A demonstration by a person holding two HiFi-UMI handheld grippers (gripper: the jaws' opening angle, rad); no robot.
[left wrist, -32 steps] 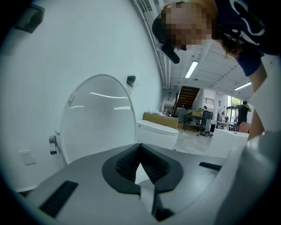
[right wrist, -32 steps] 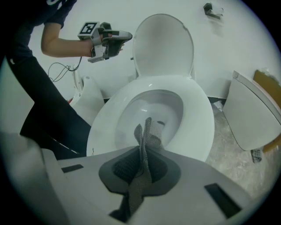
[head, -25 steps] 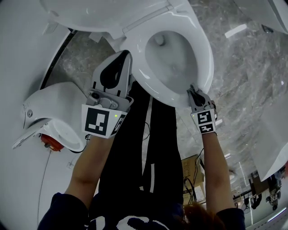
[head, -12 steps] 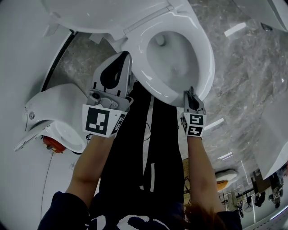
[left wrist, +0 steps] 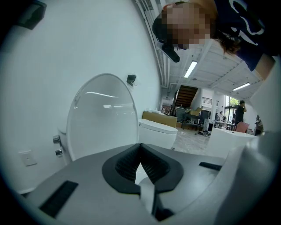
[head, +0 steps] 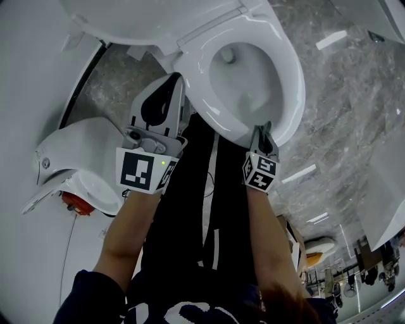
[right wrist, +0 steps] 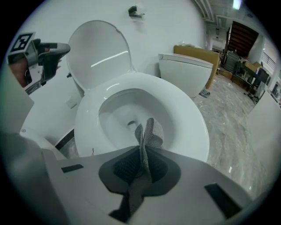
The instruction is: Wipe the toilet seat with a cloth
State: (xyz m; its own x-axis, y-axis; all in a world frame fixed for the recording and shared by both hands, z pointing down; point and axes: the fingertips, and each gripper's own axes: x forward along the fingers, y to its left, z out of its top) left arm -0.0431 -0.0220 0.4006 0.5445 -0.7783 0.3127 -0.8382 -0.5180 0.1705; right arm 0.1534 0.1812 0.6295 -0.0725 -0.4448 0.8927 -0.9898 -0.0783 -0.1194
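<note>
The white toilet seat (head: 288, 76) rings the open bowl at the top of the head view, with the lid (head: 126, 19) raised behind it. My right gripper (head: 261, 128) is at the seat's front rim, shut on a grey dotted cloth (right wrist: 147, 136). In the right gripper view the cloth sticks up past the jaws in front of the seat (right wrist: 193, 127). My left gripper (head: 177, 79) hovers beside the seat's left edge, shut and holding nothing. In its own view the left gripper (left wrist: 140, 147) points at the upright lid (left wrist: 103, 114).
A second white toilet (head: 76, 158) with a red part (head: 73, 202) stands at the left. Grey marble floor (head: 354, 95) lies to the right. The person's black trouser legs (head: 202, 209) stand just before the bowl. Another toilet (right wrist: 186, 70) stands behind.
My right gripper has slid left along the seat's front rim, taking the cloth with it. The left gripper has stayed where it was.
</note>
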